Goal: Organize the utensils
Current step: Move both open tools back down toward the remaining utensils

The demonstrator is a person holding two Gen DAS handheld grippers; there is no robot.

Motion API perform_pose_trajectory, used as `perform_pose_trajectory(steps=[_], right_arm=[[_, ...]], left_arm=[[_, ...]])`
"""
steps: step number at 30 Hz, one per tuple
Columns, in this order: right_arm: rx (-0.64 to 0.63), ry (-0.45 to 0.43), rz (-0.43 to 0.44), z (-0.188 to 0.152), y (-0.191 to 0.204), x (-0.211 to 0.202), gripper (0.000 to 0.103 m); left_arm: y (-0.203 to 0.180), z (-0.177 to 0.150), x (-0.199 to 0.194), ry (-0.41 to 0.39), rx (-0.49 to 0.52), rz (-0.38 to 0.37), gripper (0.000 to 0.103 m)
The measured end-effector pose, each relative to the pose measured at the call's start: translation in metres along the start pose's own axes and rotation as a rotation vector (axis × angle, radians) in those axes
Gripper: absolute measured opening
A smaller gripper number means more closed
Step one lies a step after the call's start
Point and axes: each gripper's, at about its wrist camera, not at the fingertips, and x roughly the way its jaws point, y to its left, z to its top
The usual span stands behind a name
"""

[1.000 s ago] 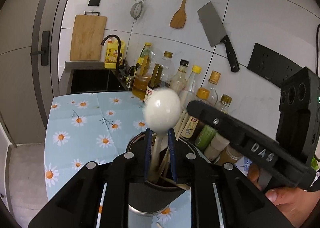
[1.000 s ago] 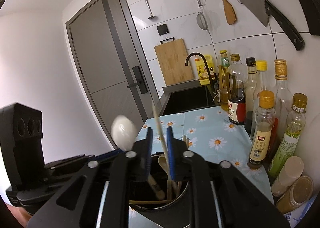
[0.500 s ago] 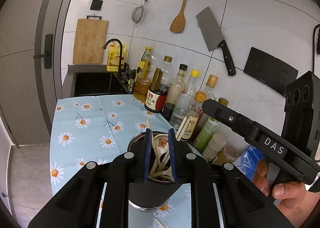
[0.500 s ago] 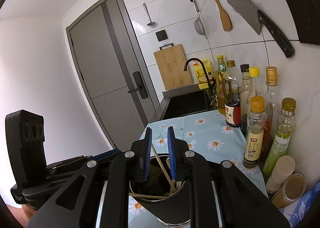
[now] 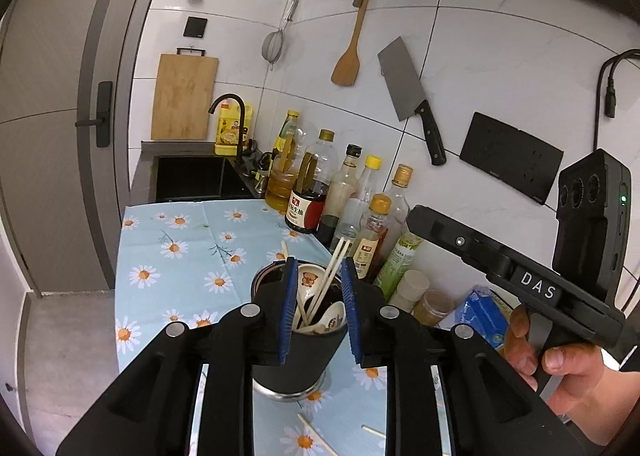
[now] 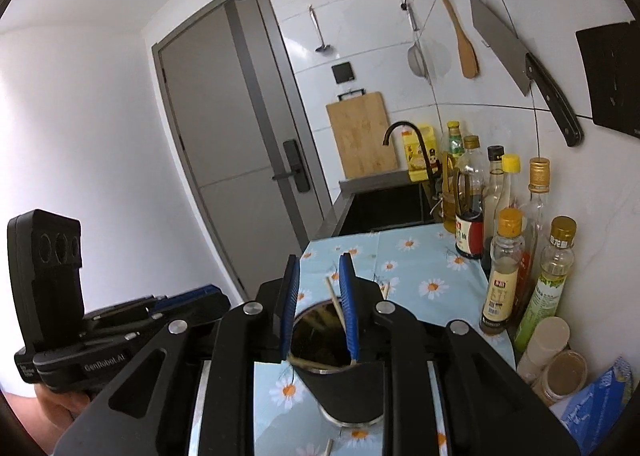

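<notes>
While we hover both tools above the black utensil holder (image 5: 294, 352), the left gripper (image 5: 319, 310) and right gripper (image 6: 318, 306) gape apart — empty — with spoons (image 5: 310, 280) and chopsticks (image 5: 330, 276) standing inside it.

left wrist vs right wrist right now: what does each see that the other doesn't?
Left wrist only: ceramic spoons inside the black utensil holder, the right tool with the hand on its grip, and two loose chopsticks on the daisy tablecloth near the holder's base.

Right wrist only: the left tool from its side, and more of the grey door.

Both: the holder with chopsticks in it, open blue-padded jaws above it holding nothing, the bottle row and the cleaver on the wall.
</notes>
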Motion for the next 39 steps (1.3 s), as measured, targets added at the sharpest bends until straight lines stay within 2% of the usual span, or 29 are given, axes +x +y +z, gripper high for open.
perform_pose_trajectory(steps=[1, 2, 3, 5, 10, 12, 14, 18, 24, 28, 37, 39], right_arm=[[-0.005, 0.01, 0.006, 0.0, 0.001, -0.004, 0.022], [-0.009, 0.017, 0.009, 0.001, 0.003, -0.006, 0.027], [-0.014, 0.029, 0.016, 0.001, 0.004, -0.011, 0.037], [-0.026, 0.05, 0.015, 0.002, 0.005, -0.017, 0.05], [-0.067, 0.125, 0.052, 0.004, 0.007, -0.028, 0.05], [-0.071, 0.172, 0.075, 0.005, 0.008, -0.033, 0.053], [-0.083, 0.209, 0.074, 0.006, 0.01, -0.036, 0.057], [-0.093, 0.291, 0.072, 0.004, 0.012, -0.041, 0.057], [-0.115, 0.514, 0.06, -0.017, 0.012, -0.03, 0.057], [-0.168, 0.7, 0.059, -0.043, 0.012, -0.012, 0.057], [-0.127, 0.962, 0.073, -0.092, -0.006, 0.016, 0.057], [-0.132, 1.031, 0.044, -0.106, -0.012, 0.025, 0.057]], left_arm=[[-0.001, -0.001, -0.004, 0.0, -0.001, 0.002, 0.021], [-0.002, -0.001, -0.008, 0.002, -0.002, 0.003, 0.021], [-0.003, -0.002, -0.012, 0.005, -0.002, 0.009, 0.022], [-0.004, -0.004, -0.019, 0.008, -0.009, 0.025, 0.024], [-0.005, -0.012, -0.036, 0.032, -0.048, 0.089, 0.026], [-0.006, -0.017, -0.043, 0.042, -0.065, 0.106, 0.027], [-0.007, -0.021, -0.048, 0.062, -0.085, 0.112, 0.03], [-0.01, -0.033, -0.056, 0.095, -0.111, 0.121, 0.031], [-0.014, -0.06, -0.065, 0.15, -0.173, 0.142, 0.041], [-0.015, -0.081, -0.066, 0.207, -0.225, 0.173, 0.041], [-0.01, -0.13, -0.07, 0.287, -0.36, 0.219, 0.041], [-0.009, -0.14, -0.069, 0.307, -0.381, 0.224, 0.041]])
